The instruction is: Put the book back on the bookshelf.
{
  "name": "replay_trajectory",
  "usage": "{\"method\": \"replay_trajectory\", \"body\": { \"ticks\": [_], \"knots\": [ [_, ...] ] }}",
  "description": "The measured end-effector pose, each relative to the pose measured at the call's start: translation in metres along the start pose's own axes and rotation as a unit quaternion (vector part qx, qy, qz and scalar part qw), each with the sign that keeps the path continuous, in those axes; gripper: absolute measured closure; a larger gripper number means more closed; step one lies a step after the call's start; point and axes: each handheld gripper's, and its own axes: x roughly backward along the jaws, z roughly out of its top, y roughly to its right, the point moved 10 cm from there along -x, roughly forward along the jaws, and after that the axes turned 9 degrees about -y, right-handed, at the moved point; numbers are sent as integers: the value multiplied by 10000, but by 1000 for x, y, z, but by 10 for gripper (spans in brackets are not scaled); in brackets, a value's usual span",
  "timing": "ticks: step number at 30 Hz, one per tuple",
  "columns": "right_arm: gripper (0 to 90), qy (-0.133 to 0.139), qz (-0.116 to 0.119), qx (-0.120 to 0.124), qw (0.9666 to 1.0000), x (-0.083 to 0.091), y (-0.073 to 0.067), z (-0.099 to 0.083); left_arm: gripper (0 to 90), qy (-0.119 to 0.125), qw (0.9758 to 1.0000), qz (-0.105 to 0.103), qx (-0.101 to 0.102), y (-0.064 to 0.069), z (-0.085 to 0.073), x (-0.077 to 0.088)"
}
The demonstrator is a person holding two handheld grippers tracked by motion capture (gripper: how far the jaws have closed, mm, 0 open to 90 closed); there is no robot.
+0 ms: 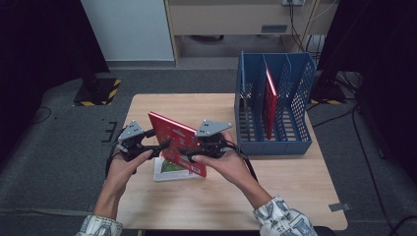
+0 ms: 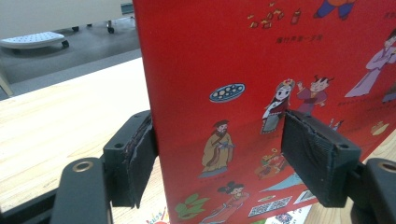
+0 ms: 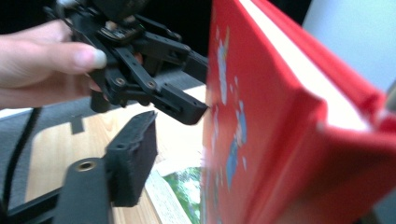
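Observation:
A thick red picture book (image 1: pixel 177 142) is held tilted above the wooden table (image 1: pixel 275 187). My left gripper (image 1: pixel 164 146) comes in from the left and is shut on its lower edge. In the left gripper view the pads (image 2: pixel 317 158) press the book (image 2: pixel 233 56) from both sides. My right gripper (image 1: pixel 184 152) meets the book from the right and stands open. In the right gripper view its left pad (image 3: pixel 133 154) is clear of the cover (image 3: pixel 280 121) and its other jaw is hidden. The left gripper (image 3: pixel 198 88) shows there too, against the cover.
A second book (image 1: pixel 167 169) with a white and green cover lies flat on the table under the red one. A blue slotted file rack (image 1: pixel 275 103) stands at the table's right rear with a red book (image 1: pixel 269 98) upright in a middle slot.

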Motion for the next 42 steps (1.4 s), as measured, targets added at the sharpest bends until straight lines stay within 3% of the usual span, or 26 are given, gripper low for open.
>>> {"method": "replay_trajectory", "body": {
  "ticks": [5,10,14,33,35,37,42],
  "knots": [
    [498,15,-109,3,9999,1,3,3,270,-7,10000,6,-6,0,0,0],
    [640,62,-66,12,10000,-1,4,7,270,-4,10000,14,-4,0,0,0],
    [687,87,-25,28,10000,-2,4,10,270,7,10000,7,2,0,0,0],
    [779,123,47,-84,9999,-8,6,19,268,48,10000,-4,26,0,-2,1],
    [783,116,48,-70,9999,-8,5,19,268,20,10000,-5,36,0,-5,1],
    [785,108,31,-65,9999,-8,6,19,244,22,9998,1,194,-3,-13,1],
    [789,134,33,-179,9997,-8,9,19,181,-119,9984,301,460,-19,-41,1]
  ]
}}
